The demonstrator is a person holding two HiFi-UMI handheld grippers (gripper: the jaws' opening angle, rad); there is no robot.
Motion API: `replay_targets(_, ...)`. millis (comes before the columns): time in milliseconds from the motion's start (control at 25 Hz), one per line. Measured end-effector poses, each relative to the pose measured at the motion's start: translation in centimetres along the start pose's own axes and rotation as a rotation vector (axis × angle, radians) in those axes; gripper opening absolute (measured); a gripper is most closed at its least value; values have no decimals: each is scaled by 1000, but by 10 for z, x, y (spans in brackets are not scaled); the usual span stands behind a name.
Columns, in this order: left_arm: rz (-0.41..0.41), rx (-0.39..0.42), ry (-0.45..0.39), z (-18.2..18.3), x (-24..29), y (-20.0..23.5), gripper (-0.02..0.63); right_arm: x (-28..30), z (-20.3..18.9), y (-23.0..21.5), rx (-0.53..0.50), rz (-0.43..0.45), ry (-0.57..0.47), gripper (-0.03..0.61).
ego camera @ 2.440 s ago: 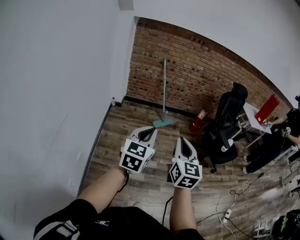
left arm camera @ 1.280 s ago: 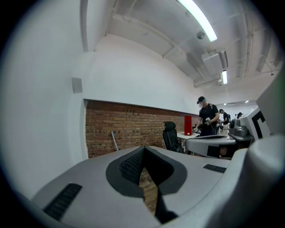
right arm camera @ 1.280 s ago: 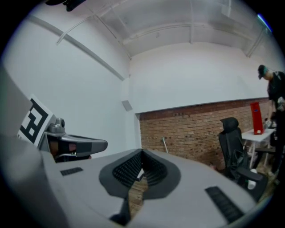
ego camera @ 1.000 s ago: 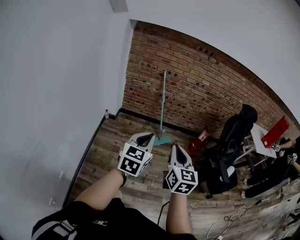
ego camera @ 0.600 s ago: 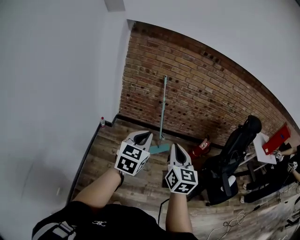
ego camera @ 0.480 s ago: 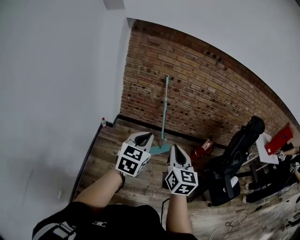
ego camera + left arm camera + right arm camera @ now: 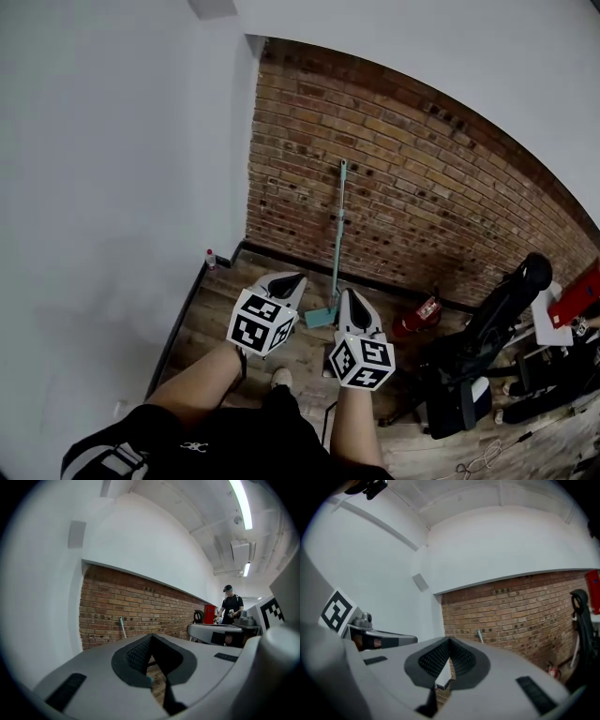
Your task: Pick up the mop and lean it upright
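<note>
The mop (image 7: 337,246) has a teal handle and a teal head (image 7: 321,317). It stands upright on the wooden floor and leans against the brick wall (image 7: 422,187). Nothing holds it. My left gripper (image 7: 296,278) is shut and empty, just left of the mop head in the head view. My right gripper (image 7: 352,293) is shut and empty too, just right of the mop head. Both point at the wall, short of the mop. In the left gripper view the mop handle (image 7: 122,627) shows far ahead above the shut left gripper (image 7: 150,637). The right gripper view shows the handle (image 7: 480,635) beyond the shut right gripper (image 7: 450,641).
A red fire extinguisher (image 7: 419,317) stands at the wall's foot, right of the mop. A black office chair (image 7: 487,333) is further right. A small bottle (image 7: 210,257) sits in the corner by the white wall. A person (image 7: 230,607) stands far off.
I have walked closer to the brick wall with both grippers held out in front. The mop now looks nearer and larger. The chair has slid toward the right edge of the head view.
</note>
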State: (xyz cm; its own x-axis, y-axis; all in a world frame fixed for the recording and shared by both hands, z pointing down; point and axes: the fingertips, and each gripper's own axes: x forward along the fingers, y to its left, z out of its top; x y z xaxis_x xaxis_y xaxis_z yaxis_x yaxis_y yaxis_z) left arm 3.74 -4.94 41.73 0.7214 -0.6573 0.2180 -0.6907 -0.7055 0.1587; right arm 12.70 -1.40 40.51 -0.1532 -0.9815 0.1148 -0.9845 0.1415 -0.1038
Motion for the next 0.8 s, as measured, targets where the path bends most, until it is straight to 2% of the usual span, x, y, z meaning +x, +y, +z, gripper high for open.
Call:
replay_targets(200,50,42,-9,26,70,29,-8,73,11,-47,-4,32,12,14)
replay_targets(400,85,44,-13,55,138,59,-8,140,28,-91,-10,55,17,14)
replay_targets(800,159,23,10,61,242,110,-8,255,28,-166,-24,58,50,14)
